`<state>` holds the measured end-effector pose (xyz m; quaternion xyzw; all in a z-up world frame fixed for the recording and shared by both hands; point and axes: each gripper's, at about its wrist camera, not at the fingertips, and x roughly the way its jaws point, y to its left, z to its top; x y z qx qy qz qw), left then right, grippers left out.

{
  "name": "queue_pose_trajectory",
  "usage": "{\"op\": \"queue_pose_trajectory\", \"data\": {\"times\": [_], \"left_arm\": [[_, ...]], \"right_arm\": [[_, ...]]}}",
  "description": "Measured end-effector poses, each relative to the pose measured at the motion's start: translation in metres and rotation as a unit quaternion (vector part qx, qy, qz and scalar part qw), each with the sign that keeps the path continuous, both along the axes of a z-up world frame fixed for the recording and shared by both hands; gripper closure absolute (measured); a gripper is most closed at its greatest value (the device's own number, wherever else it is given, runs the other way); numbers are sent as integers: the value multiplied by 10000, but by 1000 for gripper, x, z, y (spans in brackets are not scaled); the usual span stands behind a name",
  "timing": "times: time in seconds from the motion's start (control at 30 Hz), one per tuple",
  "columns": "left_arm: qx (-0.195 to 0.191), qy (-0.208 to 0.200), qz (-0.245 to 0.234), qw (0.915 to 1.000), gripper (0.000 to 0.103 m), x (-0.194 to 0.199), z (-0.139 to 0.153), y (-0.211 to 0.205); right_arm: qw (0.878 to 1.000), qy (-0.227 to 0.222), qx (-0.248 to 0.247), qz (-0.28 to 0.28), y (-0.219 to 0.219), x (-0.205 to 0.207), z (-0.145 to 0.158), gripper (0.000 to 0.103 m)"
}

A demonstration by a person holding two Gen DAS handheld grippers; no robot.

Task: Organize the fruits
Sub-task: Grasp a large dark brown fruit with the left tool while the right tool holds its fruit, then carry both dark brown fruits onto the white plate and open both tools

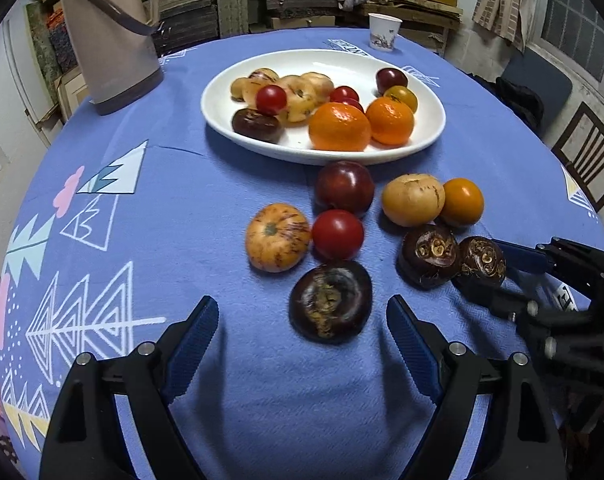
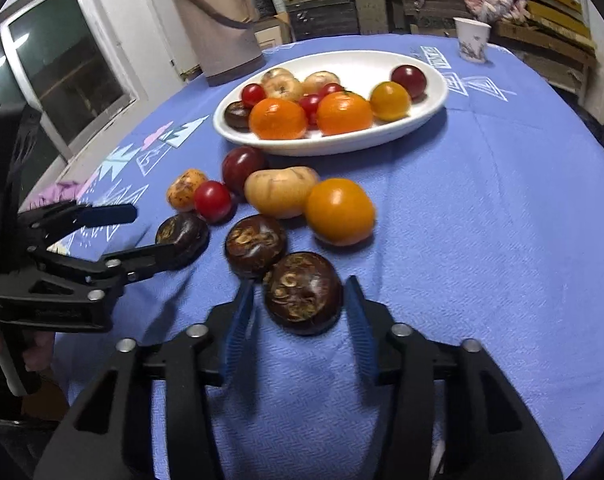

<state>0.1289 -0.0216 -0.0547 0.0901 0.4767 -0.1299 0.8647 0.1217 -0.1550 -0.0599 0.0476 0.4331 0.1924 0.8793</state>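
1. White oval plate (image 1: 430, 128) on the blue-clothed counter (image 1: 222, 400): it holds two large oranges (image 1: 339, 127) side by side at its near edge, a smaller orange-yellow fruit (image 1: 401, 97) behind them, a dark red plum (image 1: 391, 80) toward the far right, three small red tomatoes (image 1: 271, 99), several pale yellow speckled fruits (image 1: 302, 94) at the back, and one dark brown chestnut-like fruit (image 1: 257, 124) at the near left.
2. Loose fruit on the counter, just in front of the plate: a dark red plum (image 1: 345, 187), a red tomato (image 1: 337, 234) touching it, a striped yellow fruit (image 1: 277, 237) to the left, a tan fruit (image 1: 413, 199) and an orange fruit (image 1: 462, 201) side by side to the right.
3. Three dark brown fruits nearest the cameras: one (image 1: 331, 306) lies alone, the other two (image 1: 429, 255) touch each other.
4. Left gripper (image 1: 302, 320): fingers (image 1: 194, 344) spread wide, low over the cloth, with the lone dark fruit lying between the tips and touching neither.
5. Right gripper (image 2: 300, 300): fingers (image 2: 360, 320) at a narrow spread on either side of the nearest dark fruit (image 2: 303, 292), which rests on the cloth; a small gap shows at each side, so it is not clamped.
6. Background on the counter: a beige kettle (image 1: 110, 36) to the far left and a paper cup (image 1: 384, 32) beyond the plate, both well apart from the fruit.
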Motion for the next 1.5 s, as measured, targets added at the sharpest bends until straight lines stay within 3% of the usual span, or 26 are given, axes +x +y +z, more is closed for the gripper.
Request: {"op": "queue_pose_trajectory", "data": {"times": [0.1,0.3,0.47,0.5,0.53,0.63,0.77,1.13,1.5], "left_arm": [[51,15,-46,10000,16,1,-4,-4],[26,79,-4,10000,18,10,-13,-3],[-134,132,-24,9998,42,15,-13,-2],[-140,139,-81,9998,54,15,-12,-5],[-112,128,-167,9997,58,14,-11,-10],[-71,113,-151,9998,59,15,-11,-12],[-277,225,-94,9993,59,17,-10,-5],[-366,231,-101,9990,59,6,-5,3],[-354,-60,-162,9992,59,-1,21,4]], "right_arm": [[9995,-90,-301,71,10,-3,0,42],[9998,-59,-191,54,8,-2,0,42],[9995,-51,-292,55,11,-1,1,39],[9994,-38,-335,31,13,0,1,39],[9993,-30,-367,17,13,1,1,39],[9986,-33,-519,-8,17,4,1,40],[9994,-14,-300,-153,5,6,2,61],[9994,-56,-276,-178,-2,-2,6,61],[9990,-418,-100,-126,-8,-9,41,61]]}}
